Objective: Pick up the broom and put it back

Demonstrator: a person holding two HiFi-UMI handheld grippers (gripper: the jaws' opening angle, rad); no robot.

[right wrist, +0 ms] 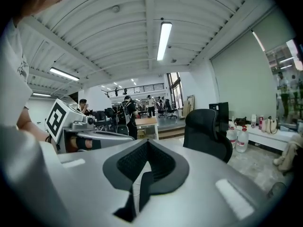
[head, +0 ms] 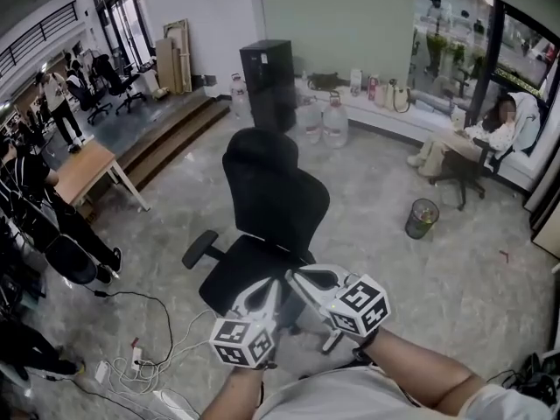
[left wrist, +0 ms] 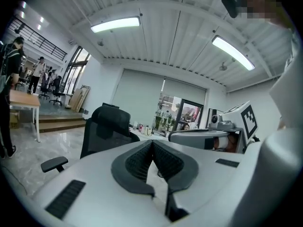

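Broom: in no view, so I cannot give its bearing or long axis from either pair of jaws, nor say which hand is nearer. Left gripper (head: 269,294) and right gripper (head: 302,280): jaws together, ribbed dark pads meeting, nothing between. Both sit side by side, aimed at the black mesh-backed office chair (head: 271,208) on the glossy grey floor (head: 394,269).

Looks steeply down on a black office chair (head: 271,199) standing on the floor. Shows the left gripper (head: 273,289) and right gripper (head: 302,280) side by side over its seat, tips converging. Takes in a green bin (head: 421,218) well apart at right, water jugs (head: 324,119) beyond, a wooden table (head: 83,169) at left, cables (head: 149,339) below.
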